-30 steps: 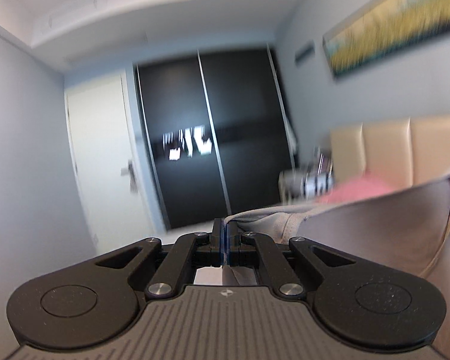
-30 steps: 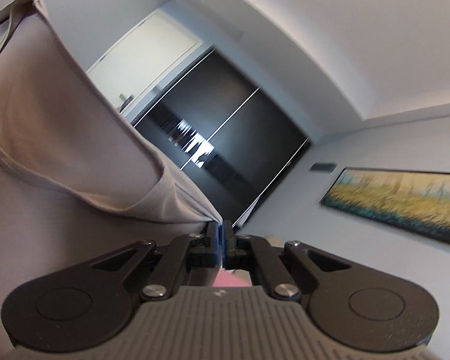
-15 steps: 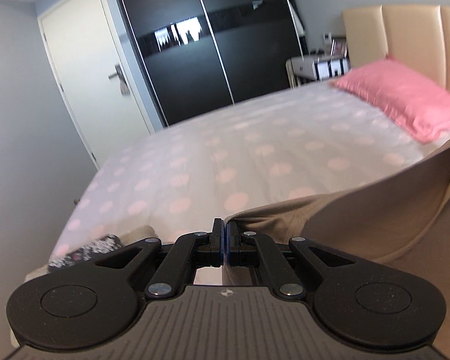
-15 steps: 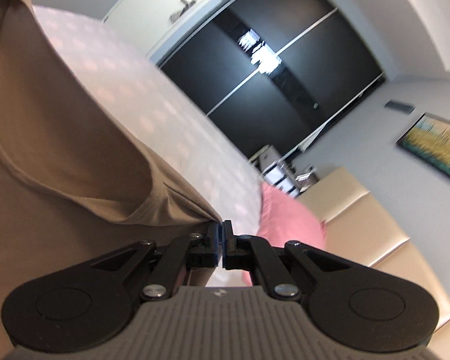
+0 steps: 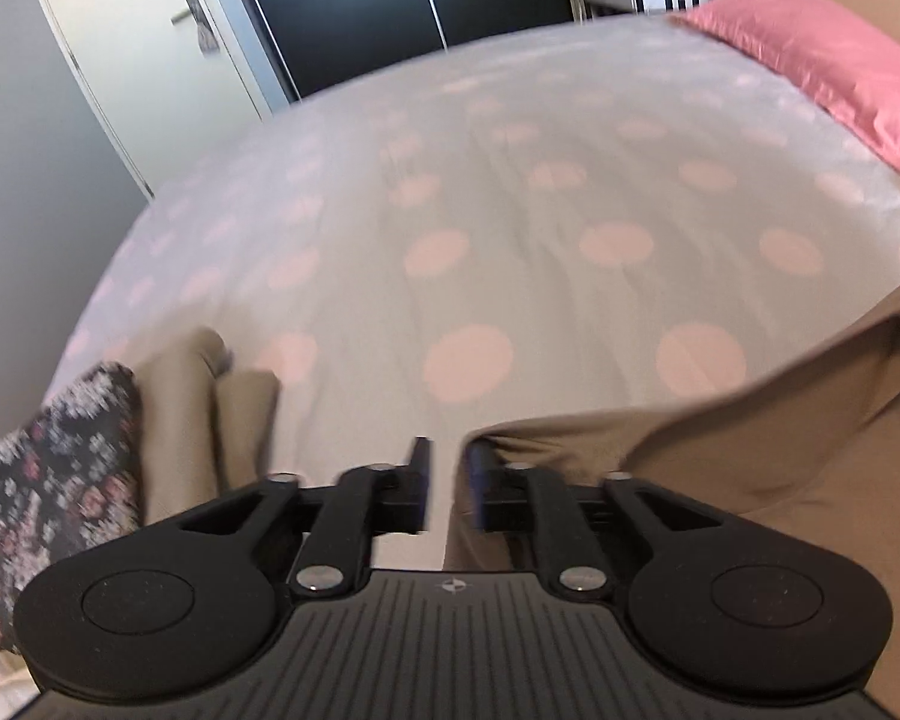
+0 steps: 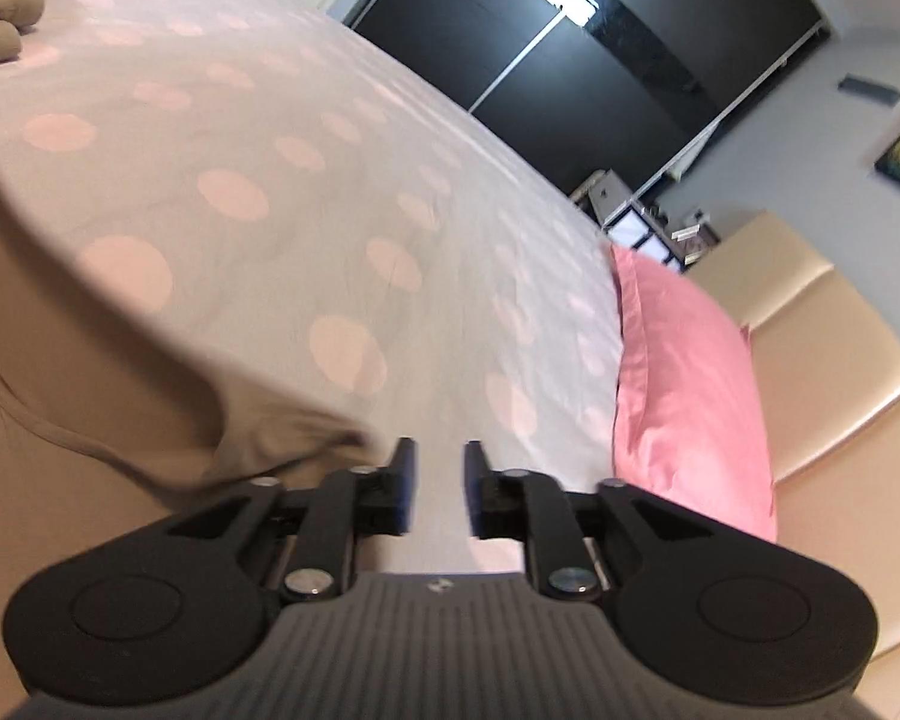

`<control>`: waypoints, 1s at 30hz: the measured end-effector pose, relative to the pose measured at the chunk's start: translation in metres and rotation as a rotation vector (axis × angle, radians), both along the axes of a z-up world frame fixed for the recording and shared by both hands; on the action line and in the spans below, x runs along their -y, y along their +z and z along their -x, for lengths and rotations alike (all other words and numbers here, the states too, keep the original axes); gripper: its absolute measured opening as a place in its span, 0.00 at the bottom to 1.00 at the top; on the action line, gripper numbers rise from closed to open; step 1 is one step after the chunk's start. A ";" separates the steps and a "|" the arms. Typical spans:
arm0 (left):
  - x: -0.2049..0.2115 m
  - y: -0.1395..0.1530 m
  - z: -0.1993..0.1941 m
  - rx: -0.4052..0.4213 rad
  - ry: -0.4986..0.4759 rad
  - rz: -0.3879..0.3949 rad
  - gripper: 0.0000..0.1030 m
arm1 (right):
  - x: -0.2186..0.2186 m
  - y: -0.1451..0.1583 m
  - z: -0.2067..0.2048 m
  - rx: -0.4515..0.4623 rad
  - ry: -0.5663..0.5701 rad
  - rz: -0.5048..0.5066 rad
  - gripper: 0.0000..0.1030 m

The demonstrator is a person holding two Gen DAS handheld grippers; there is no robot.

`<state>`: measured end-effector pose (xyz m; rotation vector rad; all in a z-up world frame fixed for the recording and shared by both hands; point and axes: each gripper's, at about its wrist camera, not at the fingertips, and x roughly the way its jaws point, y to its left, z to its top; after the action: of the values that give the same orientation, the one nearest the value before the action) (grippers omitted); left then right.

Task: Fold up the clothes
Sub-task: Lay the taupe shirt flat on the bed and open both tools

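Both sets of jaws, pinched on tan cloth half a second ago, now stand parted, and the tan garment [image 5: 768,438] has dropped from hanging in the air onto the dotted bedspread [image 5: 510,192]. It lies spread and loose there, one edge bunched into a fold, short of the pink pillow [image 5: 822,60] and well apart from the folded stack [image 5: 198,420] at the bedspread's near left edge, where a floral piece [image 5: 60,480] sits beside tan ones.

Left gripper [image 5: 447,492]: released, nothing between its fingers, the garment's edge just beside and under its right finger. Right gripper [image 6: 438,492]: also released and empty, the garment's rumpled corner [image 6: 294,432] just to the left of its left finger.

Judging from this, the cloth is being laid flat for a fold. Doing that well means drawing both grippers clear without snagging the edge, then smoothing the bunched ridge before any fold, since this soft fabric will hold every wrinkle pressed into it.
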<state>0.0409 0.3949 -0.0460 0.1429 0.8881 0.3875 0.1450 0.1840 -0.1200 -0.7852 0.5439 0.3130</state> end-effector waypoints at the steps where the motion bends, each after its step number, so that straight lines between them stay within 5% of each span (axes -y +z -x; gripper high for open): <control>1: 0.000 -0.002 0.001 -0.008 -0.001 0.006 0.18 | 0.003 0.001 -0.010 -0.017 -0.008 -0.015 0.22; 5: -0.002 -0.010 0.006 -0.042 -0.003 0.029 0.22 | 0.031 0.009 -0.021 -0.068 -0.056 -0.052 0.23; 8: -0.007 -0.010 0.010 -0.041 0.012 0.039 0.29 | 0.050 0.018 -0.002 -0.103 -0.074 -0.061 0.26; 18: -0.007 0.008 0.025 -0.060 0.084 0.039 0.30 | 0.114 0.036 0.065 -0.224 -0.100 -0.074 0.40; 22: 0.005 0.004 0.055 -0.110 0.037 0.030 0.42 | 0.148 0.033 0.082 -0.332 -0.131 -0.129 0.43; 30: 0.030 -0.030 0.129 -0.273 0.006 0.052 0.42 | 0.198 0.010 0.092 -0.495 -0.252 -0.218 0.45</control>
<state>-0.0880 0.3644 -0.0763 0.1471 1.1671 0.3548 0.0532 -0.0138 -0.1096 -0.4162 1.0458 0.3270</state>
